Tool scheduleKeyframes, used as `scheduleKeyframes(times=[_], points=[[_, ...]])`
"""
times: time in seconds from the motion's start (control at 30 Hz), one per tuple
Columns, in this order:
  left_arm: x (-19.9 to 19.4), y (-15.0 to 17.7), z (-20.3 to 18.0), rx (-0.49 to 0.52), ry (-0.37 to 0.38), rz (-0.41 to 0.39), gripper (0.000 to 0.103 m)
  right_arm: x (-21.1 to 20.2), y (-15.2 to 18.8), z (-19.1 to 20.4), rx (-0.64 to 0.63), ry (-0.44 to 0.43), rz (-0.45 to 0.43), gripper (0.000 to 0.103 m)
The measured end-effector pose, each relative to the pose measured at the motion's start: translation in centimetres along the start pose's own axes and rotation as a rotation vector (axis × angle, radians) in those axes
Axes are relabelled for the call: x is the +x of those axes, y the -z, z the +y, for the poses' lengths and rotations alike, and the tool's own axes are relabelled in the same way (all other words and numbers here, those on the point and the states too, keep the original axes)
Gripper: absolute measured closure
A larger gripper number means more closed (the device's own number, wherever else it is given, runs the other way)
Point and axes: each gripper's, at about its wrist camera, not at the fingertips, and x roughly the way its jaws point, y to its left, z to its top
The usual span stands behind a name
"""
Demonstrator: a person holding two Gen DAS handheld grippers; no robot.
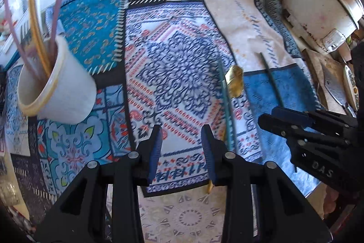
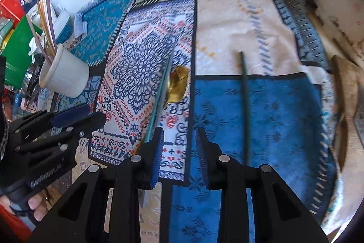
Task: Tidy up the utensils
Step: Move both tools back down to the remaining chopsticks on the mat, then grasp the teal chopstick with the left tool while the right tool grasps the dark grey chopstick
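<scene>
Both tools hang empty over the patterned cloth: left tool [image 1: 182, 153] and right tool [image 2: 179, 155], jaws part-open, gripping nothing. Just ahead lie a teal chopstick [image 1: 224, 101], a gold spoon [image 1: 234, 81] and a dark chopstick [image 2: 245, 106], not yet sorted. Far left, the white cup [image 1: 66, 88] already holds several. Only the right view shows clutter behind it.

Patchwork cloth [image 1: 182, 65] spread wide, clutter crowding its edges.

Off the cloth's right edge sits a scuffed white appliance [image 1: 318, 3], and nearer along that same edge a worn wooden board [image 1: 323, 70]. Off the cloth's left edge, there's a green box [image 2: 17, 49] with a red box [image 2: 10, 6] just behind it, both well apart from the appliance.
</scene>
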Motion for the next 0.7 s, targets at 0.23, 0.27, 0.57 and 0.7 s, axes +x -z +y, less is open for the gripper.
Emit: scheduleKeyframes(times=[0.23, 0.27, 0.57, 0.7], points=[[-0.8, 1.2, 1.8, -0.043, 0.011, 0.007, 0.069, 2.0, -0.8, 0.5, 0.017, -0.011, 0.045, 0.08], [-1.0, 1.2, 2.0, -0.046, 0.012, 0.001, 0.069, 2.2, -0.8, 0.6, 0.018, -0.009, 0.051, 0.082], [-1.7, 1.2, 3.0, -0.052, 0.0, -0.019, 0.069, 3.5, -1.1, 1.0, 0.041, -0.019, 0.076, 0.089], [-1.6, 1.3, 3.2, -0.047, 0.0, -0.012, 0.069, 4.0, -1.4, 1.4, 0.038, -0.011, 0.086, 0.093]])
